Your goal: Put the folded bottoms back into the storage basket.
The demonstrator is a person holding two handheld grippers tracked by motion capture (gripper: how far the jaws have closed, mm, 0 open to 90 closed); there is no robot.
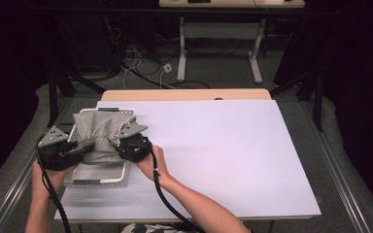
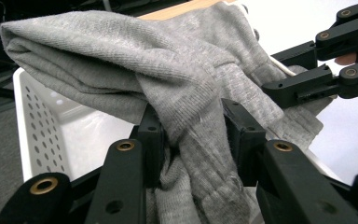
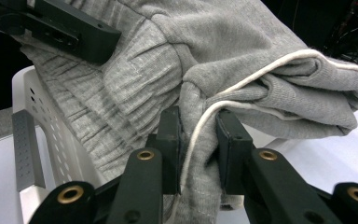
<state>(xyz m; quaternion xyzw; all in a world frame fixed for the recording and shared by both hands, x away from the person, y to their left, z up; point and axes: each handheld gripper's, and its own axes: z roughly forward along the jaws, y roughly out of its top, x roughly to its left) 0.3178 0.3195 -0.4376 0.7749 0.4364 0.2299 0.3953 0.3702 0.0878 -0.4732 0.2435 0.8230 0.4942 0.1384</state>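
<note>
From up top I can't really see inside the white basket [image 1: 108,180], the grey garment [image 1: 97,133] covers most of it, and my forearms are cut off at the bottom edge. Both hands sit at the near left of the table [image 1: 252,155], one each side of the basket. Left gripper [image 2: 193,135] has its jaws nearly closed on a bunched fold of the knit. Right gripper [image 3: 199,140] is pinched on the cloth too, with a white cord [image 3: 242,84] running between its jaws. Garment's held bunched over the basket.
</note>
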